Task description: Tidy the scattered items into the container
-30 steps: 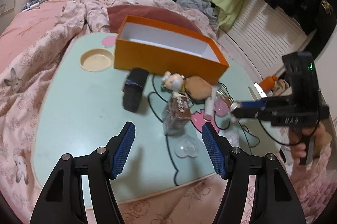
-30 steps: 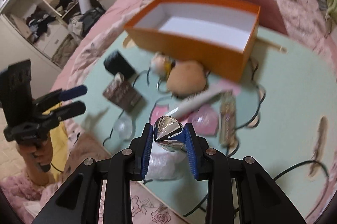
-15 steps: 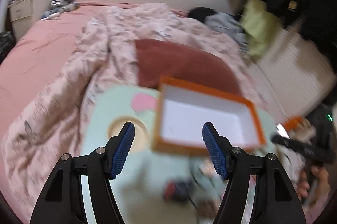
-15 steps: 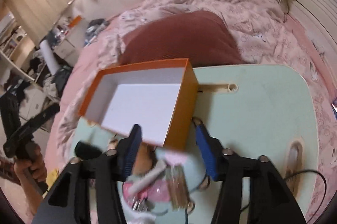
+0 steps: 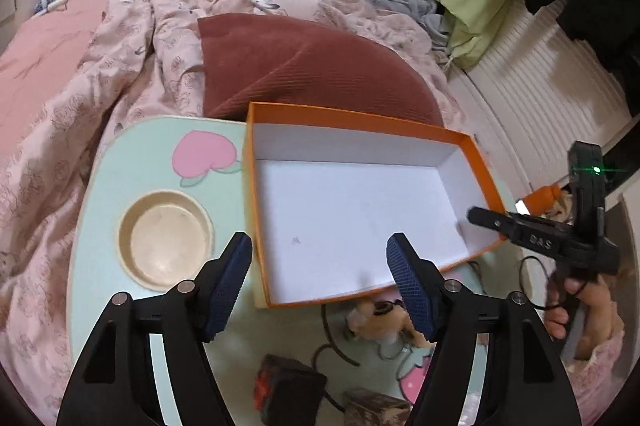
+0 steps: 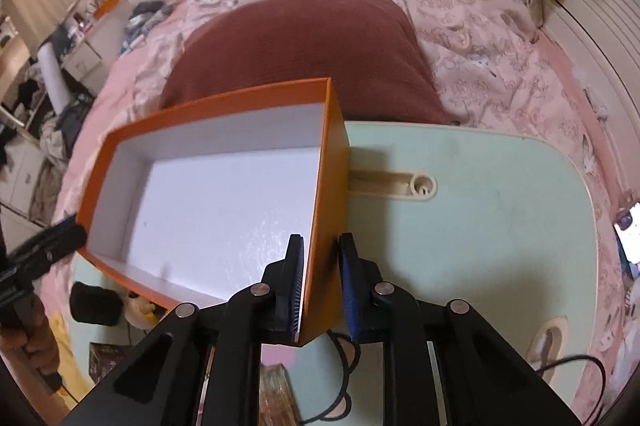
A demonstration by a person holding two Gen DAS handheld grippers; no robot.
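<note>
On the near part of the mint-green bench (image 5: 104,226) lie the scattered things: a black-and-red block (image 5: 288,392), a brown packet (image 5: 374,410), a small plush toy (image 5: 380,318) and a dark cable (image 5: 332,350), all outside the box. Just past them the left tool (image 5: 320,282) hangs over the near left corner of the orange box (image 5: 476,161), its pads spread and holding nothing. The right tool (image 6: 320,286) has just been closing and now pinches the box's right end wall, one pad inside and one outside. The box is empty, white inside, and sits on the far half of the bench, beside a round cup recess (image 5: 166,238). Beyond it a dark red cushion (image 5: 304,65) and a rumpled quilt (image 5: 132,37) lie on the bed.

The risk I see is the thin wall: a pull on one end could buckle it or tip the box, and sliding it nearer could snag the cable or shove the toy off the bench.
</note>
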